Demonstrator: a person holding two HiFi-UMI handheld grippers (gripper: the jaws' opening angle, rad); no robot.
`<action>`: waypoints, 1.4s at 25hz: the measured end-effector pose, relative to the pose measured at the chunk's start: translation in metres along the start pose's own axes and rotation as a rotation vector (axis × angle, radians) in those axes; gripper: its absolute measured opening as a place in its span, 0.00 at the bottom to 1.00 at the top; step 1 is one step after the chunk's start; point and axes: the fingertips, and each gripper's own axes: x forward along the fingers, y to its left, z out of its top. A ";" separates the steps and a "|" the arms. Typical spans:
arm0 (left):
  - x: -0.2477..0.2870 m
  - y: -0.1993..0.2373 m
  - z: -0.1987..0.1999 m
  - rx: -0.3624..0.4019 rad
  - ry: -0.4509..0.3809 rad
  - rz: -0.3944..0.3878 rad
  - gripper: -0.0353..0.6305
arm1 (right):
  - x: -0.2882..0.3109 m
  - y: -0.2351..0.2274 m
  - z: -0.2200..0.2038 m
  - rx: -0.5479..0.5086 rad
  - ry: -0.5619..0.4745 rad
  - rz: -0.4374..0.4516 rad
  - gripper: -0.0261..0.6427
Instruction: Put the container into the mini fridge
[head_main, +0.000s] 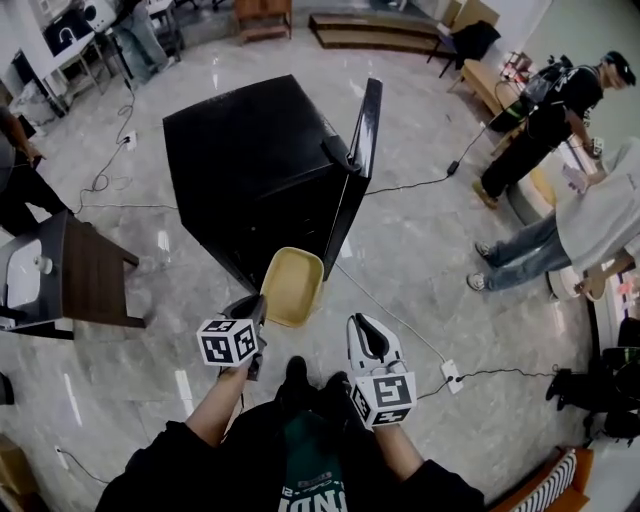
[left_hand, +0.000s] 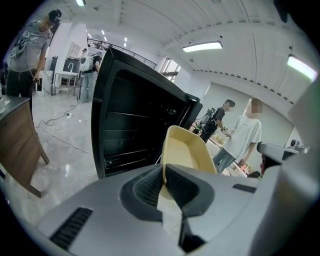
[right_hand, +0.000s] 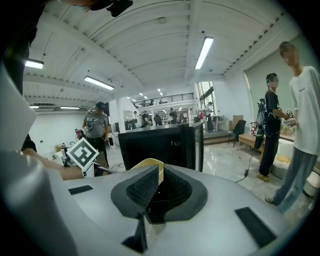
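Observation:
The black mini fridge (head_main: 250, 150) stands on the floor ahead with its door (head_main: 365, 130) swung open to the right. Its dark shelved inside (left_hand: 130, 130) faces me. A pale yellow container (head_main: 293, 287) hangs just in front of the fridge's near corner. My left gripper (head_main: 260, 302) is shut on its near rim, and the container (left_hand: 187, 150) rises tilted beyond the jaws of that gripper (left_hand: 164, 175). My right gripper (head_main: 357, 322) hovers to the container's right, apart from it, shut with nothing held. Past the right gripper (right_hand: 159, 177) I see the container (right_hand: 150, 164) and the fridge (right_hand: 165, 142).
A dark wooden side table (head_main: 90, 275) stands to the left of the fridge. A power strip (head_main: 452, 377) and cables lie on the glossy floor at the right. Two people (head_main: 585, 220) stand farther right, and another person (head_main: 15, 170) at the left edge.

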 end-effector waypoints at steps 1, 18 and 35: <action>0.002 0.001 0.003 -0.005 -0.004 0.006 0.10 | 0.004 -0.003 0.002 -0.002 0.001 0.007 0.10; 0.047 -0.007 0.020 -0.221 -0.132 0.193 0.10 | 0.050 -0.070 0.016 -0.070 0.025 0.264 0.10; 0.120 0.070 0.020 -0.428 -0.191 0.369 0.10 | 0.084 -0.101 -0.003 -0.065 0.088 0.310 0.10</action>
